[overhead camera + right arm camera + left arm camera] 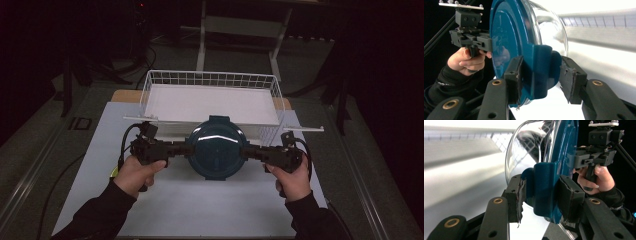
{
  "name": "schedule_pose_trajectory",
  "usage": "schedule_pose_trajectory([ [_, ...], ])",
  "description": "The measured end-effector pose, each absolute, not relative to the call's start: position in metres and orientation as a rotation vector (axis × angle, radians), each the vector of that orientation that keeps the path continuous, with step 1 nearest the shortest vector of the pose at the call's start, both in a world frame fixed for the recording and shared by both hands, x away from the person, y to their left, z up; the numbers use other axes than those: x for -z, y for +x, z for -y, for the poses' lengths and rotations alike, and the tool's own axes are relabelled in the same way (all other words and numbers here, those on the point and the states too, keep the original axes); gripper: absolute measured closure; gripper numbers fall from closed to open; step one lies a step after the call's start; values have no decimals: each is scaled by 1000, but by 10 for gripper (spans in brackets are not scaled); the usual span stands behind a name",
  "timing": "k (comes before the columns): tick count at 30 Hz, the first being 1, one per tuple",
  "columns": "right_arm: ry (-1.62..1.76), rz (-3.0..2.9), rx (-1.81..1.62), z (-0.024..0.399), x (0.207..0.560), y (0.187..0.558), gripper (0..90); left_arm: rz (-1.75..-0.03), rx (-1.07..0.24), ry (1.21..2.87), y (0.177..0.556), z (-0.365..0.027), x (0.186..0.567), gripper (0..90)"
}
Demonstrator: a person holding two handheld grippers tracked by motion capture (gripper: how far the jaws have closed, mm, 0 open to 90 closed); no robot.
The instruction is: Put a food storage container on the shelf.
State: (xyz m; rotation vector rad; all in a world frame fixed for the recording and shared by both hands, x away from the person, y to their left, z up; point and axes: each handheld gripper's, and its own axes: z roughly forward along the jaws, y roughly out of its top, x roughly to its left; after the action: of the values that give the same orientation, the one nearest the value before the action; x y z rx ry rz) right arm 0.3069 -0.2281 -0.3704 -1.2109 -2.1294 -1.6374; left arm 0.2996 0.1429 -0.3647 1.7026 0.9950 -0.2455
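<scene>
A round container (216, 147) with a teal lid and a clear glass bowl hangs above the white table between my two grippers. My left gripper (182, 148) is shut on the teal side latch (544, 192) at its left, pads (515, 195) pressed on both faces. My right gripper (250, 151) is shut on the opposite latch (541, 72), one pad on the lid and the other at the bowl side. The container (534, 150) stands on edge in the left gripper view, the right gripper (574, 160) and its hand behind it. The right gripper view shows the left gripper (489, 43) beyond the lid (506, 37).
A white wire basket (150, 90) with a flat white floor stands just behind the container, handles sticking out at both sides. The white mat (200, 205) covers the table in front. Dark floor, cables and a stand's legs (202, 45) lie beyond.
</scene>
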Motion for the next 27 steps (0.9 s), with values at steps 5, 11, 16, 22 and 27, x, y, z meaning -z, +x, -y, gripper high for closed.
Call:
schedule_pose_trajectory([
  [5, -1212, 2128, 1657, 226, 356, 321, 554, -992, 226, 1700, 313, -144, 349, 572],
  [11, -1220, 2129, 1665, 225, 342, 341, 554, -992, 220, 1691, 333, -145, 338, 571],
  [16, -1232, 2124, 1671, 227, 329, 360, 552, -997, 206, 1676, 350, -141, 326, 571],
  [22, -1270, 2103, 1663, 228, 320, 375, 552, -1007, 211, 1675, 368, -140, 317, 569],
  [27, -1294, 2081, 1662, 229, 319, 384, 552, -1025, 224, 1661, 378, -139, 317, 568],
])
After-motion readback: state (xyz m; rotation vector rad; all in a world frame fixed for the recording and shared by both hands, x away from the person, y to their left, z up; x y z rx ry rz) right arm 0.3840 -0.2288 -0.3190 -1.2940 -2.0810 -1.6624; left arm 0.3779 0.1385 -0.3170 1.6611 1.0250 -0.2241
